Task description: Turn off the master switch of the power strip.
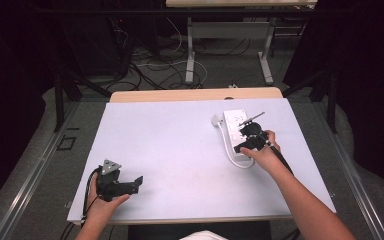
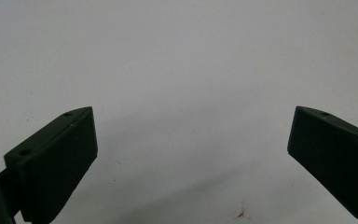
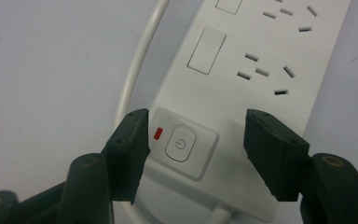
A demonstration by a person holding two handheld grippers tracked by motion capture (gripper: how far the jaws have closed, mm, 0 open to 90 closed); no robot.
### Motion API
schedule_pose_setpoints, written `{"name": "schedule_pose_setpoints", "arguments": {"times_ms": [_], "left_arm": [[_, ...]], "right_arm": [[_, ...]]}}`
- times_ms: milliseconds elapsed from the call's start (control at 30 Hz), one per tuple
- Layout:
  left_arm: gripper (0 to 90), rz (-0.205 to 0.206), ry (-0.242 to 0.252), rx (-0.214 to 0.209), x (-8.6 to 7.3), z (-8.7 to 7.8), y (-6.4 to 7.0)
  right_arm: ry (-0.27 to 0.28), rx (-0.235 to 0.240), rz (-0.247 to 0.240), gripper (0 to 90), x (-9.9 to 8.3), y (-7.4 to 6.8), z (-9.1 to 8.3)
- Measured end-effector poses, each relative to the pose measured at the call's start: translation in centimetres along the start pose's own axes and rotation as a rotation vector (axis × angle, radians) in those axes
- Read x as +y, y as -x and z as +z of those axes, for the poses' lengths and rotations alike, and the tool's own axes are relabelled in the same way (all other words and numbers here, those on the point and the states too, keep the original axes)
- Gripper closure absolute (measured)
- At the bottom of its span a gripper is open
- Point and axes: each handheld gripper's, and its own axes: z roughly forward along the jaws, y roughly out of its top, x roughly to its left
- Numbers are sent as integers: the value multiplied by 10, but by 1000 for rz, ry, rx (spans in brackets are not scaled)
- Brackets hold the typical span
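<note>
From the high view we counted two grippers and one power strip (image 1: 235, 131) on a white table (image 1: 180, 145). The strip lay at the table's right, its white cord (image 1: 228, 150) looping along its left side to a plug (image 1: 215, 120) near its far end. The right gripper (image 1: 250, 141) sat over the strip's near end; the left gripper (image 1: 136, 183) rested near the front left edge, well apart from it.

In the left gripper view we saw its jaws spread wide over bare table.

In the right gripper view the jaws stood open, straddling the strip's power button (image 3: 180, 144), beside a small red light (image 3: 158, 134). Whether a jaw touched the strip we could not tell. Beyond lay two socket groups, each with a blank rectangular panel.
</note>
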Motion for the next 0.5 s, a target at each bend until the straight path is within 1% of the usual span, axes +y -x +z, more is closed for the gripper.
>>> {"name": "schedule_pose_setpoints", "arguments": {"times_ms": [33,67,100,133,200,233,300,333,367,400,433,467,500], "left_arm": [[16,0,0,0,0,0,0],[16,-1,-1,0,0,0,0],[16,-1,-1,0,0,0,0],[16,0,-1,1,0,0,0],[16,0,5,2,0,1,0],[16,1,6,4,0,1,0],[16,0,7,4,0,1,0],[16,-1,7,3,0,1,0],[16,-1,7,4,0,1,0],[16,2,-7,-3,0,-1,0],[16,2,-7,-4,0,-1,0],[16,1,-3,-3,0,0,0],[16,2,-3,-3,0,-1,0]], "right_arm": [[2,-8,-24,372,0,1,-1],[2,-8,-24,372,0,1,-1],[6,-20,-32,365,0,2,-2],[13,-14,-20,362,0,1,-3],[5,-8,-24,352,0,3,-4],[0,-15,-28,345,0,2,-5],[3,-11,-32,344,1,1,-8],[3,-10,-19,332,2,0,-9],[10,-14,-29,320,3,-1,-11],[10,-14,-29,320,3,-1,-11],[3,-5,-30,299,5,-2,-13],[3,-5,-30,299,5,-2,-13],[16,5,-35,282,5,-2,-13]]}}
